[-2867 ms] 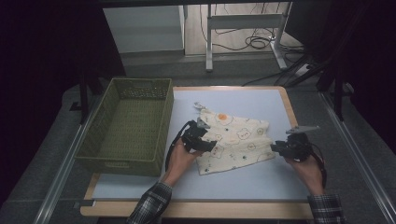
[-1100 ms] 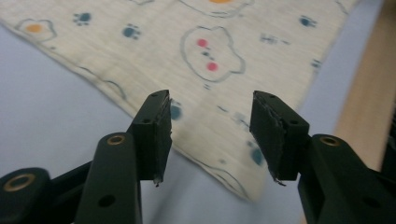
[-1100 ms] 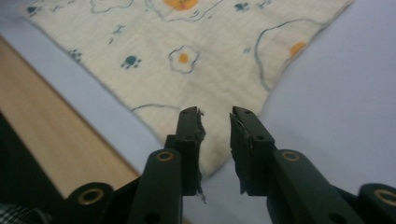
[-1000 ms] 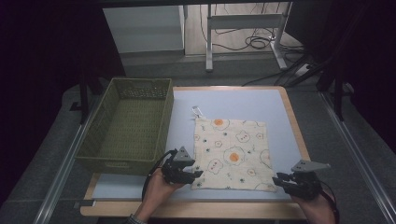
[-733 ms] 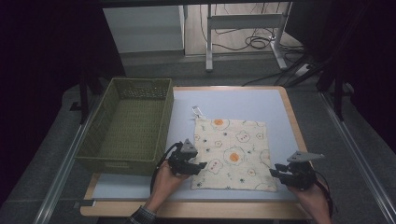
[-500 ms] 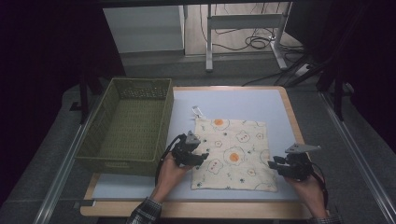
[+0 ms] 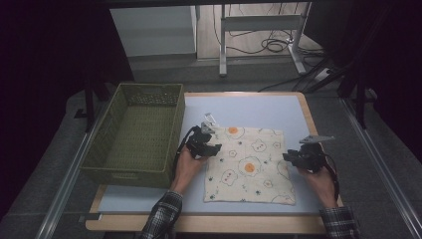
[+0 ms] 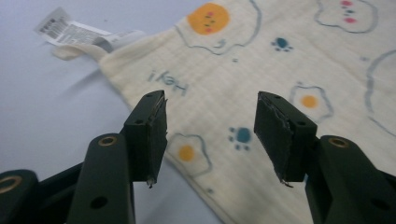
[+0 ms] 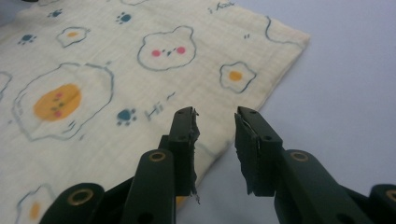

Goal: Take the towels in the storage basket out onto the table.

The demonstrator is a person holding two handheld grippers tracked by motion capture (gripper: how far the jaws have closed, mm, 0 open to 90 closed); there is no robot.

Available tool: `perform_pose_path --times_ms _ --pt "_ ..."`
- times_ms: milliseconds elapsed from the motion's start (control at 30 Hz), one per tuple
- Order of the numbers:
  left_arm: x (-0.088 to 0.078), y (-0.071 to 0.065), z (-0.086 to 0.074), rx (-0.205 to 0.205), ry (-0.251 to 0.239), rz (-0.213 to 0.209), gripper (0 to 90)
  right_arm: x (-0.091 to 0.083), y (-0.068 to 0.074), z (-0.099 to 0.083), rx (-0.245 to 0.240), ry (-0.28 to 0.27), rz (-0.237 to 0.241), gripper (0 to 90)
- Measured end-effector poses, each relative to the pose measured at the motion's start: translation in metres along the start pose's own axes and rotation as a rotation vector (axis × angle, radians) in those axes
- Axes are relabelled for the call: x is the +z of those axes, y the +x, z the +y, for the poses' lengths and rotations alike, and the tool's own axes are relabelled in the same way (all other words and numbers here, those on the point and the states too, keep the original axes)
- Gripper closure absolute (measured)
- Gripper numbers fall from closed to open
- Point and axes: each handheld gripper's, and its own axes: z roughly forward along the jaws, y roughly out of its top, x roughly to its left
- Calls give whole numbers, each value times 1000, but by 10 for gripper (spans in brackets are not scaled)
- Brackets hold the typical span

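Note:
A cream cloth [image 7: 249, 164] printed with fried eggs and bears lies flat on the pale blue table [image 7: 239, 107]. A white label [image 7: 209, 119] sticks out at its far left corner. My left gripper [image 7: 213, 147] hovers over the cloth's left edge near that corner. In the left gripper view the left gripper [image 8: 210, 133] is open above the cloth [image 8: 280, 56], with the label [image 8: 70, 32] beyond. My right gripper [image 7: 287, 157] is at the right edge. In its own view the right gripper [image 9: 215, 135] is open over the cloth's [image 9: 93, 70] edge. Both pairs of jaws have just narrowed slightly, with nothing between them.
A green woven basket [image 7: 124, 174] stands left of the table, close to my left hand. The table's wooden rim [image 7: 308, 117] runs along the right side. Bare table surface lies beyond the cloth and in front of it.
Both hands have moved from the cloth's near corners away from the person, along its side edges. The cloth, bunched and angled in the oldest frame, lies flat and still.

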Motion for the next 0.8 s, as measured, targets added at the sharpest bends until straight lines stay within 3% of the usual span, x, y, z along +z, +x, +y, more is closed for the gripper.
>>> perform_pose_path --times_ms 233,267,333,400,567,667,800 --pt "10 16 8 -37 -3 37 498 18 -12 15 -2 4 -26 738" --pt "12 20 12 -33 0 63 513 20 -14 16 -4 2 -34 743" --pt "14 24 14 -36 2 77 536 24 -18 21 8 2 -45 745" --pt "19 33 20 -62 13 95 547 27 -21 24 12 1 -49 745" --pt "27 44 27 -85 21 96 569 38 -34 34 19 6 -78 746" --pt "31 45 29 -76 29 106 580 42 -38 37 25 10 -84 748" --pt "37 47 32 -93 29 104 590 51 -48 43 47 9 -93 755"
